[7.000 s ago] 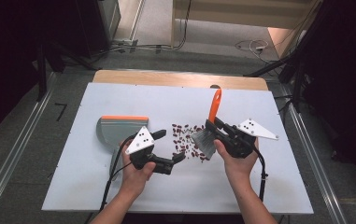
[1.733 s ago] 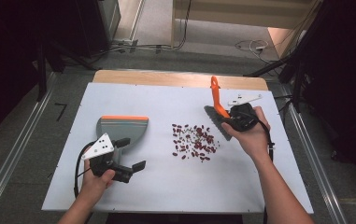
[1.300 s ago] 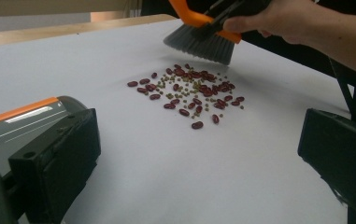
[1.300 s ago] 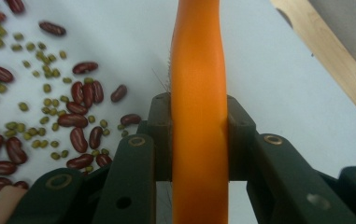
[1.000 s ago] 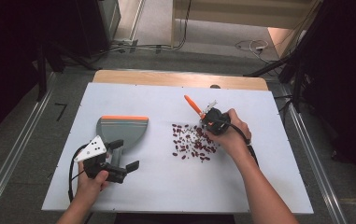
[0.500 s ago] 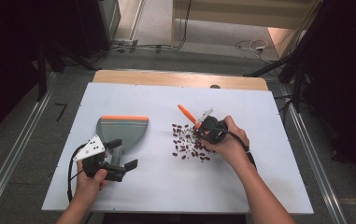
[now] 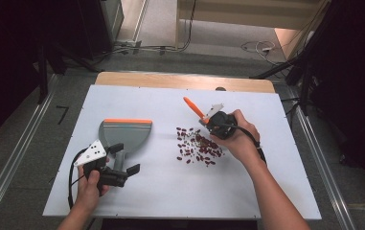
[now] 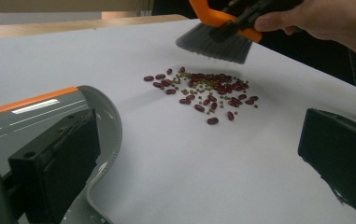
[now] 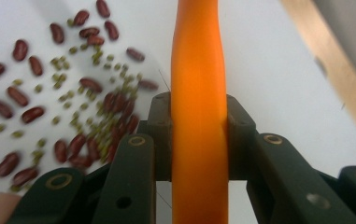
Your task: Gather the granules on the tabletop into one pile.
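Observation:
A pile of red beans and small green ones [image 7: 197, 146] lies mid-table. My right gripper [image 7: 206, 122] is shut on the orange handle [image 7: 192, 108] of a hand brush, and hovers at the pile's far right edge. In the right gripper view the jaws clamp the handle [image 9: 199, 93] from both sides, with the beans [image 9: 73, 93] below left. A grey dustpan with an orange lip [image 7: 125, 132] lies left of the pile. My left gripper [image 7: 124, 159] stands open at the dustpan's near end. Its own view shows the dustpan [image 8: 35, 116], the beans [image 8: 203, 91] and the grey bristles [image 8: 215, 44] just above them.
The white tabletop [image 7: 170, 191] has bare room in front of the beans and on the right. A wooden strip [image 7: 180, 80] runs along the far edge. Metal rails and dark floor lie beyond the table's sides.
The right hand has brought the brush left and down, from the table's right side to the beans, with the handle tipped lower. The left gripper has stayed by the dustpan.

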Tool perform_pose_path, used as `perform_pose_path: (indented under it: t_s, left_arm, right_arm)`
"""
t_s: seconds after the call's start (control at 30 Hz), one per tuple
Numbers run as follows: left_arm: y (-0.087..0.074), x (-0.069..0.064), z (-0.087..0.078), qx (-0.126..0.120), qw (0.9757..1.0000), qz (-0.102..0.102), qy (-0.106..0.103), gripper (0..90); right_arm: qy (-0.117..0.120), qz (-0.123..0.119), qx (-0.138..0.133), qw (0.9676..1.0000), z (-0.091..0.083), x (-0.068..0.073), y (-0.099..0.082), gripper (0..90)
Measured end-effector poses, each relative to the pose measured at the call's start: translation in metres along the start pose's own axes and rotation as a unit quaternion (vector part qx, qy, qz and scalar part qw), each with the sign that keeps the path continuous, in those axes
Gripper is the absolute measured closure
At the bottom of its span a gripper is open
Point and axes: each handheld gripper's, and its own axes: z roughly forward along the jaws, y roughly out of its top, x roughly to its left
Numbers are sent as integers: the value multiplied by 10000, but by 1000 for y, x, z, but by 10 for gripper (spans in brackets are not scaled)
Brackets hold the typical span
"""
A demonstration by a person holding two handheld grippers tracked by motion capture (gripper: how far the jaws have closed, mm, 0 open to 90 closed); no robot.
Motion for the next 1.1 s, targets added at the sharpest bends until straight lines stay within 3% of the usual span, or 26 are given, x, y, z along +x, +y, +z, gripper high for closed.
perform_pose_path:
  t_s: [0.03, 0.17, 0.23, 0.27, 0.37, 0.53, 0.6, 0.77, 0.9, 1.1]
  left_arm:
    - [0, 0, 0, -2, 10000, -4, 2, 0]
    - [0, 0, 0, -3, 10000, -14, -1, 0]
    - [-1, 0, -1, -22, 10000, -13, -6, 0]
    - [-1, 1, -1, -10, 10000, -11, 2, 0]
    - [-2, 1, -2, 23, 10000, -10, -15, 0]
    - [-3, 2, -2, 35, 10000, -32, -33, 0]
    - [-4, 2, -3, 35, 10000, -52, -36, 0]
    - [-4, 1, -2, 26, 10000, -67, -40, 0]
    - [-4, 0, -1, 22, 10000, -68, -29, 0]
    - [-5, 0, -1, 52, 10000, -67, -33, 0]
  right_arm:
    - [49, -306, -133, 9994, 9, -2, 10, 687]
    - [102, -548, -212, 9982, 27, -2, 26, 687]
    - [83, -1049, -358, 9938, 39, -1, 34, 687]
    - [83, -1049, -358, 9938, 39, -1, 34, 687]
    - [158, -1363, -296, 9901, 53, 6, 46, 687]
    - [381, -1623, -290, 9856, 56, 21, 53, 687]
    - [476, -1853, -275, 9811, 56, 25, 50, 685]
    - [675, -1968, -371, 9774, 48, 31, 40, 683]
    - [710, -2041, -429, 9754, 43, 36, 33, 682]
    - [856, -2237, -413, 9700, 33, 45, 26, 681]
